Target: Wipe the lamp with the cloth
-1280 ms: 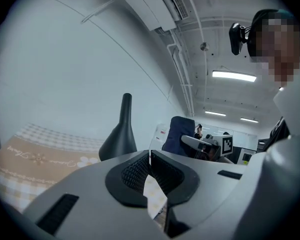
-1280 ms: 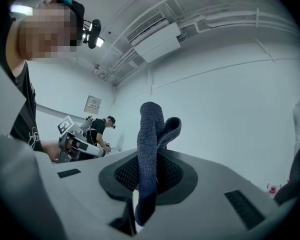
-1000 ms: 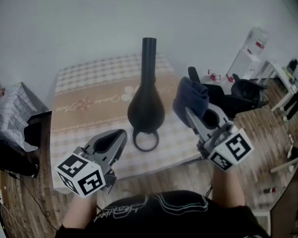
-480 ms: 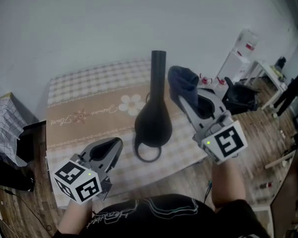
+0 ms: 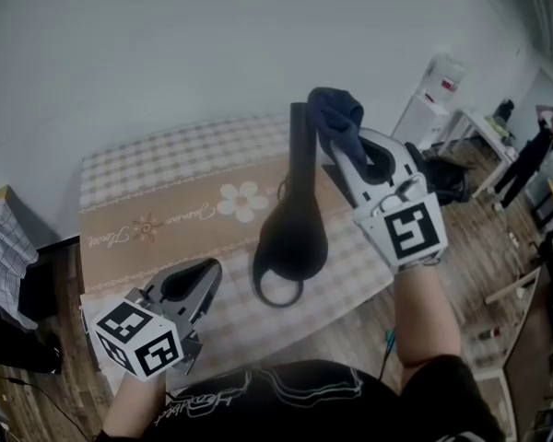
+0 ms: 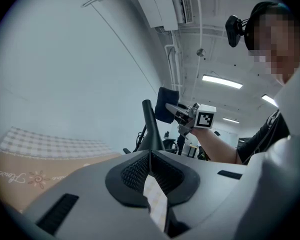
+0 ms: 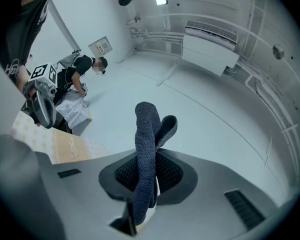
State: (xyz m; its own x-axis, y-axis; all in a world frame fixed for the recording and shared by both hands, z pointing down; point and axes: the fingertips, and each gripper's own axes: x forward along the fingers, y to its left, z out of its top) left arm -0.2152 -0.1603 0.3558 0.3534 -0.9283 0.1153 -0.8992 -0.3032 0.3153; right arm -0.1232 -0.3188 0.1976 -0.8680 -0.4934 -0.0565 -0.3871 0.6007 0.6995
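A black lamp (image 5: 293,233) with a tall neck and a ring base stands on the checked tablecloth (image 5: 166,210). My right gripper (image 5: 343,153) is shut on a dark blue cloth (image 5: 335,116), held up against the top of the lamp's neck. In the right gripper view the cloth (image 7: 147,149) stands folded between the jaws of that gripper (image 7: 151,173). My left gripper (image 5: 205,274) hovers low at the table's near left, shut and holding nothing. In the left gripper view this gripper (image 6: 150,156) points at the lamp (image 6: 149,128), with the cloth (image 6: 166,111) beside its neck.
The table's near edge (image 5: 332,311) runs just in front of the lamp's ring. A checked bag (image 5: 0,238) sits on the floor at the left. A black chair (image 5: 447,180) and a white water dispenser (image 5: 433,86) stand at the right. A person (image 5: 527,150) stands far right.
My right gripper has risen and swung left with the cloth, from beside the lamp's body to the top of its neck. The left gripper has barely moved.
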